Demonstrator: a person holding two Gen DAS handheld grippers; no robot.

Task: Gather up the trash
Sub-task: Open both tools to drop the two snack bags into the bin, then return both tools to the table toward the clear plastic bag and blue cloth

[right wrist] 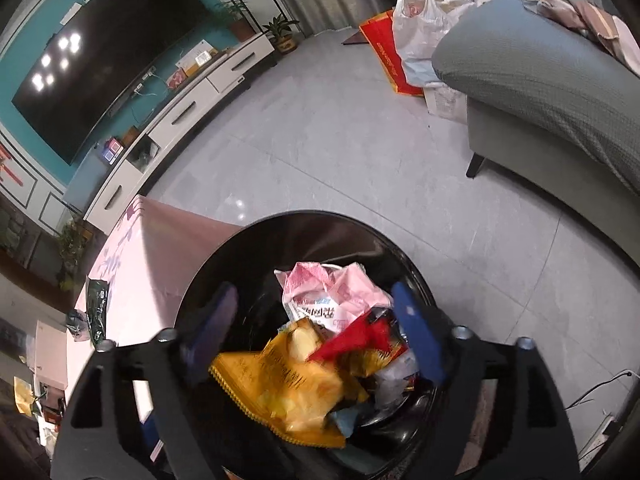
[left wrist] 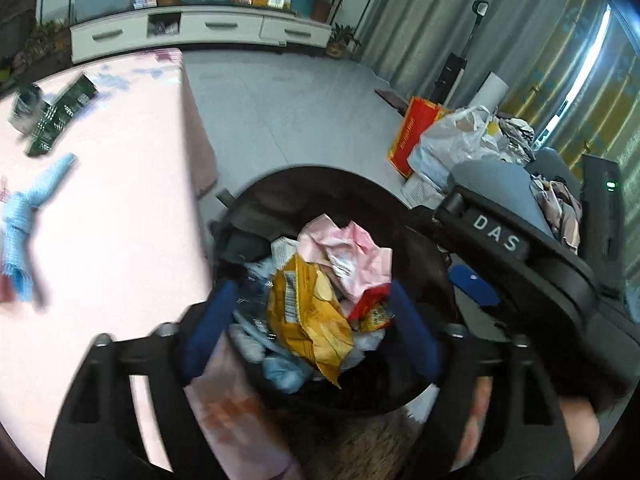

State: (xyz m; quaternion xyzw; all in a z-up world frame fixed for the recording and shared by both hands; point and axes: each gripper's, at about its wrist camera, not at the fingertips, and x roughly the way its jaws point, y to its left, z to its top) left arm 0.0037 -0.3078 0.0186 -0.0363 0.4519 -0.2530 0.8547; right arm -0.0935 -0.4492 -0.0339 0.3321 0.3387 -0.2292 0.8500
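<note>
- Left wrist view: the left gripper (left wrist: 312,320) hangs over the black bin (left wrist: 280,184) with its blue fingers (left wrist: 208,328) spread apart and nothing pinched between them. The yellow chip bag (left wrist: 308,316) and the pink wrapper (left wrist: 348,256) lie loose in the bin below.
- Risk here, as I judge it: the yellow chip bag sits high on the pile, so it could slide over the edge if a finger brushes it on the way out.
- More trash remains on the pink table (left wrist: 120,200): a green packet (left wrist: 60,114) and a blue cloth (left wrist: 28,216). Both are smeared by motion, so their exact shape is unclear.
- The right gripper (left wrist: 476,284) crowds in from the right; the two tools are near enough to knock together.
- Right wrist view: the right gripper has its fingers (right wrist: 416,332) parted too, and the red wrapper (right wrist: 352,340) lies blurred between them, seemingly free.
- Whether that wrapper touches either finger cannot be told through the blur.
- The bin's near edge and floor are hidden behind the gripper frame, so how full it is stays uncertain.
</note>
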